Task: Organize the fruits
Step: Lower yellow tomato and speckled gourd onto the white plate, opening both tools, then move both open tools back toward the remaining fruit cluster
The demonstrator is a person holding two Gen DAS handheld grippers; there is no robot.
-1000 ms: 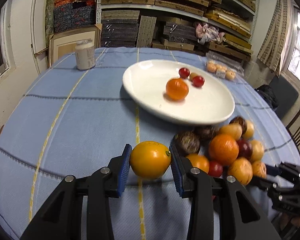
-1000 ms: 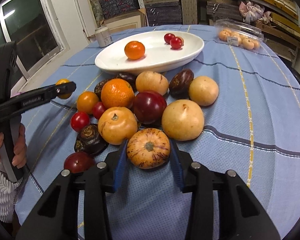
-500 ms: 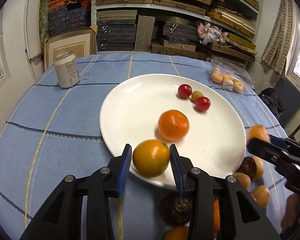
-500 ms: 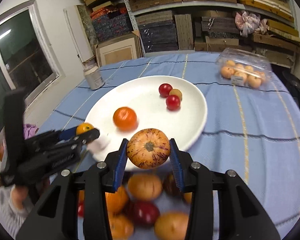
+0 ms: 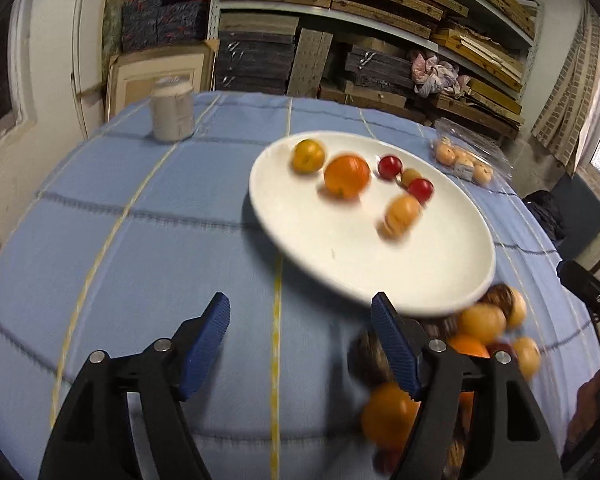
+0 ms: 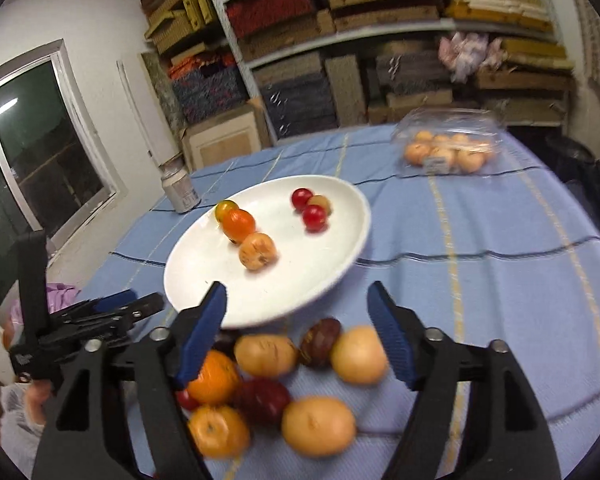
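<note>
A white oval plate point(image 5: 340, 264) point(image 6: 204, 264) sits on the blue tablecloth. On it lie a yellow-orange fruit point(image 5: 308, 155) point(image 6: 225, 209), an orange point(image 5: 347, 175) point(image 6: 239, 224), a speckled tan fruit point(image 5: 401, 214) point(image 6: 257, 250) and three small red and tan fruits point(image 5: 410, 178) point(image 6: 312, 208). A pile of loose fruit point(image 6: 292, 384) point(image 5: 480, 336) lies on the cloth in front of the plate. My left gripper point(image 5: 300, 328) is open and empty over the cloth, left of the pile. My right gripper point(image 6: 298, 320) is open and empty above the pile.
A drinks can point(image 5: 171, 110) point(image 6: 180, 190) stands at the far left of the table. A clear plastic box of small orange fruits point(image 6: 446, 152) point(image 5: 466, 160) lies at the far right. Shelves of stacked goods stand behind the table.
Both grippers have opened and let go of their fruit onto the plate: the yellow-orange one from the left, the speckled one from the right. Both have drawn back from the plate.
</note>
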